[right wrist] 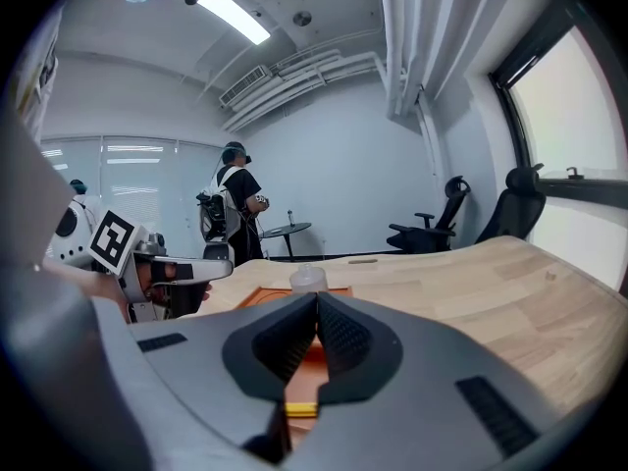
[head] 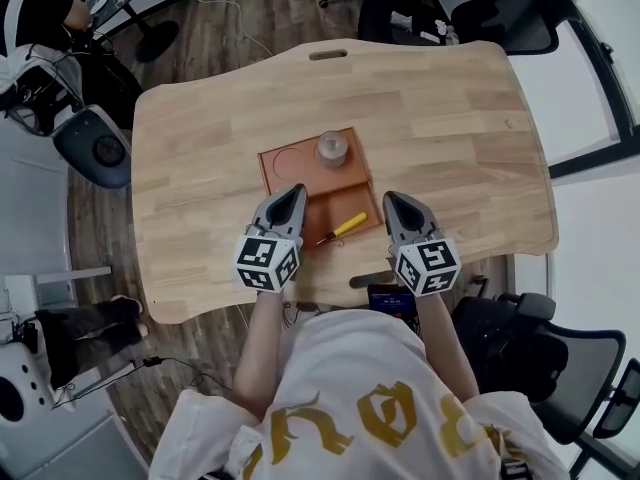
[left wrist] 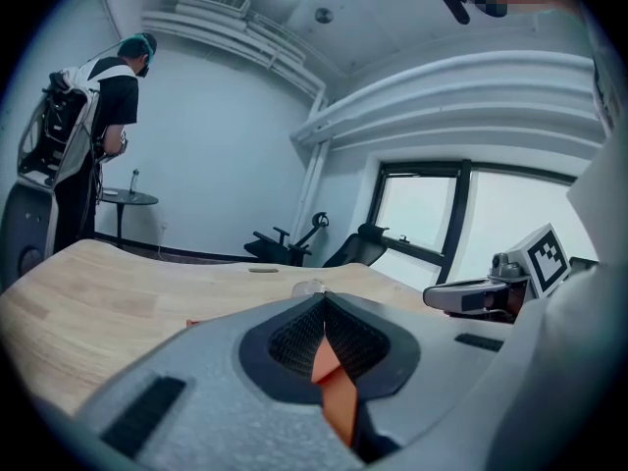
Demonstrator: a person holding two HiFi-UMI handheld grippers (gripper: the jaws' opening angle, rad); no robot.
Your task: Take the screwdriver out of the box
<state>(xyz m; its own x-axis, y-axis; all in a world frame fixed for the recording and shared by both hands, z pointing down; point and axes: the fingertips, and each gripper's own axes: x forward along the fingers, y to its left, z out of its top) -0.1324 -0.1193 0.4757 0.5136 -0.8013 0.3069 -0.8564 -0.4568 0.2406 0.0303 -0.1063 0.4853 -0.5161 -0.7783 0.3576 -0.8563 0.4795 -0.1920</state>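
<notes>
Screwdriver (head: 345,228) lies diagonal in box (head: 335,200), yellow handle up-right.

Screwdriver look: I'm seeing a small screwdriver (head: 345,228) with a yellow handle and a thin dark shaft.
Screwdriver pose: it's lying flat and slanted, with the handle pointing far-right and the tip near-left.
Screwdriver place: it's resting in the box's near compartment, by the near right corner.
Box: I'm watching a shallow, open, orange-brown box (head: 283,173) sitting flat on the wooden table (head: 450,118).
</notes>
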